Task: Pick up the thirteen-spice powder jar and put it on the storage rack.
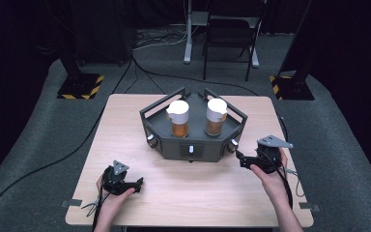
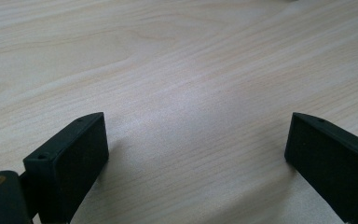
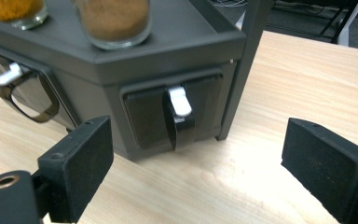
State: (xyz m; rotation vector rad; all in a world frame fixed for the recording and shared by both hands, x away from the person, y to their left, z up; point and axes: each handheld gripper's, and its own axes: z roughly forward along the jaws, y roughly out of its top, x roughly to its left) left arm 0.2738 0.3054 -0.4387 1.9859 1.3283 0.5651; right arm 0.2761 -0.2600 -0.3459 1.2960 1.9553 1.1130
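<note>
Jars (image 1: 178, 118), unlabelled (no legible writing), rack (image 1: 192, 150)

Right tool (image 3: 196, 168) jaws apart, dark rack (image 3: 135, 56) ahead — drawer handle (image 3: 179, 116) between them

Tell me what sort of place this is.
Probably a lab or recording studio, not a home: a lone wooden table on grey carpet, black curtains around it, hazard-striped stand bases, cables across the floor, and a dark rack holding two spice jars.
</note>
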